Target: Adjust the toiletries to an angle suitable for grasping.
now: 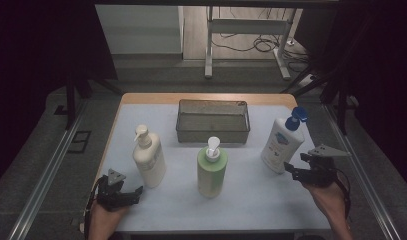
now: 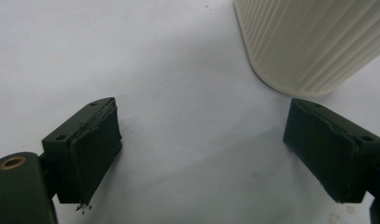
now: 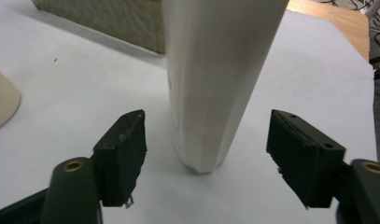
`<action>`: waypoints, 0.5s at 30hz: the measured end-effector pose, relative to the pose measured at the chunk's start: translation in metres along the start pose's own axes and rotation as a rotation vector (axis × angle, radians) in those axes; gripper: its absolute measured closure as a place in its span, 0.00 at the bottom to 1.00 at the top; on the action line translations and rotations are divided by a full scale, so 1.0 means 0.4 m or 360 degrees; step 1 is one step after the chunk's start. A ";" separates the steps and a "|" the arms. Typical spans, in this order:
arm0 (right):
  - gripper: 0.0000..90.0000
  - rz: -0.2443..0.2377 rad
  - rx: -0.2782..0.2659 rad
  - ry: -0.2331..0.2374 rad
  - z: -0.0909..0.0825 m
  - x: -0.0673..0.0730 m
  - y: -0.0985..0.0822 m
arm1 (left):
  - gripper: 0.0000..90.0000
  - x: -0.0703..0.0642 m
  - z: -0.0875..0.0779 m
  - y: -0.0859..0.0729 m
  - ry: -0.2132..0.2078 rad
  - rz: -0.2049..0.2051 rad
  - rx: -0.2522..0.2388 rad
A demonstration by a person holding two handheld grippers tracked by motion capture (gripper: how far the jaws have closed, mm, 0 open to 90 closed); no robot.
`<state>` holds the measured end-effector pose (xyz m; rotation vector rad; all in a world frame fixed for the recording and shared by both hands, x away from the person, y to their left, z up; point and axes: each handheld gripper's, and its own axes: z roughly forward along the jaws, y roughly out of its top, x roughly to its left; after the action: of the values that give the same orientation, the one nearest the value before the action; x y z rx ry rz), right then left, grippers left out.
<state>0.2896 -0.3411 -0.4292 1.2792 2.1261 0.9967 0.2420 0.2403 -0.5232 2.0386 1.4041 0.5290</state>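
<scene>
A white pump bottle with a blue pump head is standing upright near the table's right edge, leaning slightly. Its smooth, flattened body is rising close ahead in the right gripper view.

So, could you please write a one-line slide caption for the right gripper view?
Right tool open, its jaws either side of the white pump bottle standing on the table.

white bottle: smooth plastic, perhaps | cream bottle: ribbed | basket: metal mesh
</scene>
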 end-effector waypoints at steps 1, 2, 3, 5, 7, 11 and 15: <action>0.30 0.0000 0.0000 0.0000 0.000 0.000 0.000 | 0.12 0.000 0.000 0.000 0.0000 0.0000 0.0000; 0.30 0.0002 -0.0005 0.0007 0.000 -0.002 0.005 | 0.12 0.000 0.000 0.000 0.0000 0.0000 0.0000; 0.28 0.0004 -0.0006 0.0009 0.001 -0.003 0.010 | 0.12 0.000 0.000 0.000 0.0000 0.0000 0.0000; 0.27 0.0010 -0.0009 0.0013 0.004 -0.006 0.021 | 0.12 0.000 0.000 0.000 0.0000 0.0001 0.0001; 0.26 0.0008 -0.0017 0.0022 0.010 -0.008 0.036 | 0.12 0.000 0.000 0.000 0.0000 0.0001 0.0000; 0.26 0.0034 -0.0032 0.0043 0.020 -0.013 0.053 | 0.12 0.000 0.000 0.000 -0.0001 0.0000 0.0000; 0.26 0.0046 -0.0038 0.0050 0.027 -0.018 0.064 | 0.12 0.000 0.000 0.000 -0.0001 0.0000 0.0000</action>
<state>0.3146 -0.3358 -0.4160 1.2946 2.1182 1.0579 0.2420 0.2404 -0.5232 2.0386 1.4040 0.5278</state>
